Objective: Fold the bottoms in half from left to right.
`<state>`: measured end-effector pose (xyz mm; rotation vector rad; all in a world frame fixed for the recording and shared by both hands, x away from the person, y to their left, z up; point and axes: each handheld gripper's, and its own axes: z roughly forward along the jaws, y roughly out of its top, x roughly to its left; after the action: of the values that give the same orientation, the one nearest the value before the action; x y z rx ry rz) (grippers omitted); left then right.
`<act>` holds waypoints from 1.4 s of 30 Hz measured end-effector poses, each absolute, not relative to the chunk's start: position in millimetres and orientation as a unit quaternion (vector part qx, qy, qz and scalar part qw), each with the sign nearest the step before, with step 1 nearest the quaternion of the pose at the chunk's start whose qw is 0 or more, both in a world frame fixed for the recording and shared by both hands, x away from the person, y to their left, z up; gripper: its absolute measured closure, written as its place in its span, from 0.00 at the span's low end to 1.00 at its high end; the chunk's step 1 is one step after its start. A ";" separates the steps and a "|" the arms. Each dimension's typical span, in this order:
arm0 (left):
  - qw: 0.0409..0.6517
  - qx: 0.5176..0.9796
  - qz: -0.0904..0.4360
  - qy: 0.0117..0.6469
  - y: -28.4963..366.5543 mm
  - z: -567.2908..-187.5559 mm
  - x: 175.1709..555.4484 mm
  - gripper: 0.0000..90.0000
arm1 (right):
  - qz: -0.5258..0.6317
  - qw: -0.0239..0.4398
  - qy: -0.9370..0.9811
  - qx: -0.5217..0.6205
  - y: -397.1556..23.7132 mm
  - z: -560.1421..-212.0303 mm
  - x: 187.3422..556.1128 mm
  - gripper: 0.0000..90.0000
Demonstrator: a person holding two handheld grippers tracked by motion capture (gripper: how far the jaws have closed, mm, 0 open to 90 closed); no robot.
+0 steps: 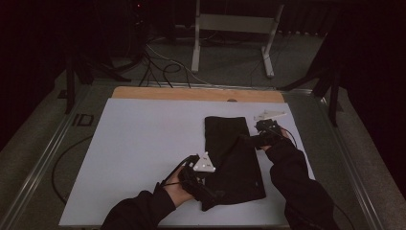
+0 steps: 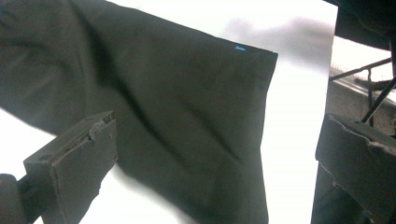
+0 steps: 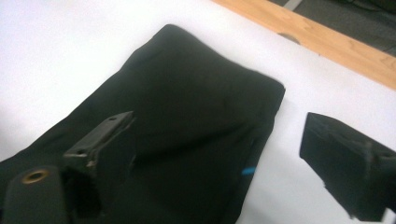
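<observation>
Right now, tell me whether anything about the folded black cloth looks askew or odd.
The black cloth lies folded on the white sheet, but its near end flares wider than the far end, with a slanting crease across it, so the fold looks uneven. Nothing looks torn or spilled.

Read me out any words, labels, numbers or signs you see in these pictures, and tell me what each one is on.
"ID": pale letters on the grey floor left of the table, read from the high view; blurred, so not certain.
Small blue tag on the black folded garment, near its corner: too small to read.
The same blue mark in the right gripper view: blurred, unreadable.
</observation>
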<state>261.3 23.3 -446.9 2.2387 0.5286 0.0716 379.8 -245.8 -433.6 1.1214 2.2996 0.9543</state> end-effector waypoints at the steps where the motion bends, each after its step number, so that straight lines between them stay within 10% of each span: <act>1: 0.410 0.886 0.028 0.214 26.4 -446.9 261.2 0.00 | 0.348 0.201 0.822 0.404 -247.5 -431.8 375.0 0.14; 23: 0.413 0.884 0.029 0.215 54.5 -466.5 231.3 0.03 | 0.365 0.154 0.815 0.423 -263.2 -456.7 258.9 0.23; 42: 0.359 0.909 0.004 0.211 48.8 -503.1 224.7 0.39 | 0.320 0.050 0.833 0.447 -278.2 -493.8 234.3 0.85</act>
<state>224.7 48.8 -503.1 2.3447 0.5431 0.0116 234.3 -278.2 -493.8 1.3621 2.5377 0.9754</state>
